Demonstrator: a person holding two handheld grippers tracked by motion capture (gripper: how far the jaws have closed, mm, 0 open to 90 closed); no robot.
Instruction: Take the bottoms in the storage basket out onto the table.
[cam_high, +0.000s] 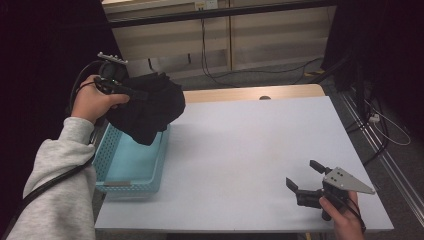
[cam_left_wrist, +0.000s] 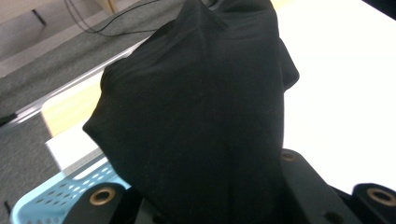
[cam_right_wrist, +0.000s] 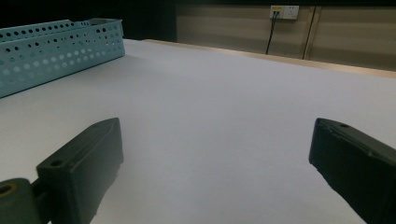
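Nearest to the person, at the table's front right corner, the right gripper (cam_high: 304, 175) rested low over the white table (cam_high: 250, 150), held in the right hand (cam_high: 345, 215), with its jaws spread wide and nothing but bare tabletop between them. In the right gripper view the same two black jaws stood far apart over the white surface. Farther off on the left, a light blue perforated basket (cam_high: 131, 170) sat at the table's left edge. Above its far end, the left hand (cam_high: 92, 102) held the left gripper (cam_high: 131, 92) up in the air, pinching a bunched black cloth (cam_high: 150, 107). The cloth hung off the jaws, its lowest fold dangling over the basket's far end.
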